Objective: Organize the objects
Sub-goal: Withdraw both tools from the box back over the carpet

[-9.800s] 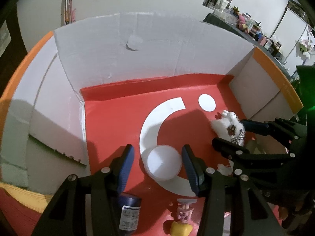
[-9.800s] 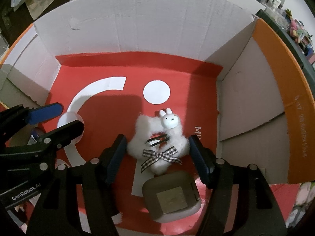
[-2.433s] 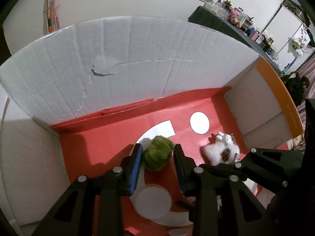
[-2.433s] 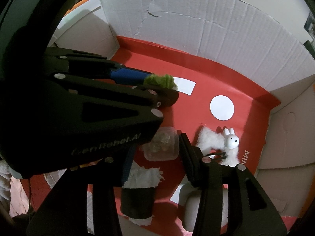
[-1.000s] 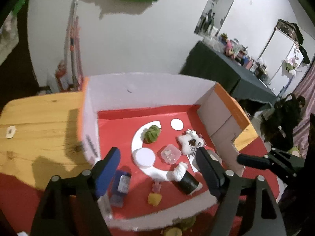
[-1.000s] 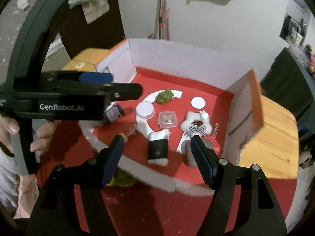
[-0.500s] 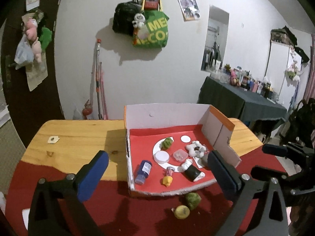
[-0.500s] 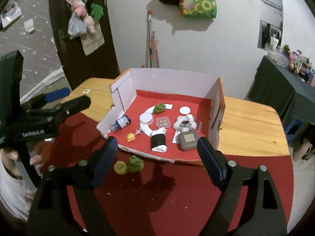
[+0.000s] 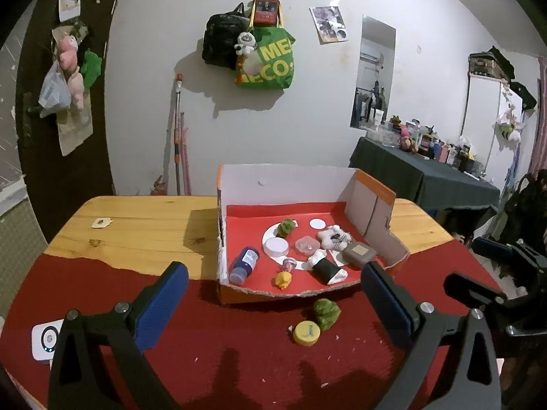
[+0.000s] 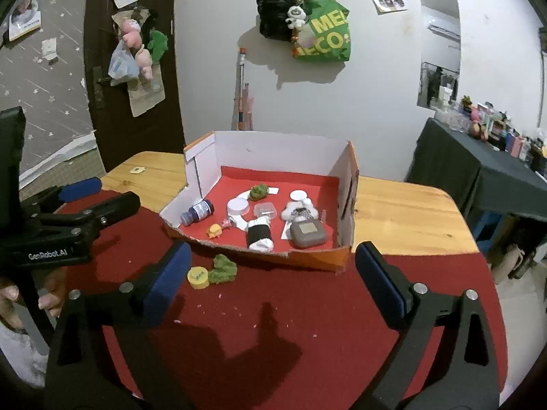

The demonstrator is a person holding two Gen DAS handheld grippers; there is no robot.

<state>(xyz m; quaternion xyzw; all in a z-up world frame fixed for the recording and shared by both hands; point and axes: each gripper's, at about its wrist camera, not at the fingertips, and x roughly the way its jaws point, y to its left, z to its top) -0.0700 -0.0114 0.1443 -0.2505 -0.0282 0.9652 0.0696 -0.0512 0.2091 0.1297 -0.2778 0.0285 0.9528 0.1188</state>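
Left wrist view: the left gripper hangs above the red cloth with its tongs spread wide and nothing between them. The cardboard box sits at the middle of the wooden table, its torn front wall at the cloth's far edge. Inside I count nine things: one blue bottle by the left wall, one white round lid, one green fuzzy ball toward the back wall, one clear plastic case, one white bunny plush, one grey pouch near the right wall, one black-and-white roll, one yellow toy and one small pink piece near the front edge. Two things lie on the cloth just outside the front wall, touching each other: a second green fuzzy ball and a yellow cap.

Right wrist view: the right gripper is likewise spread and empty, well back from the box. The same pair, green ball and yellow cap, lies beside its left finger.

The step in hand looks like picking the next item; the coming move calls for lowering one gripper over the ball or cap and closing on it.
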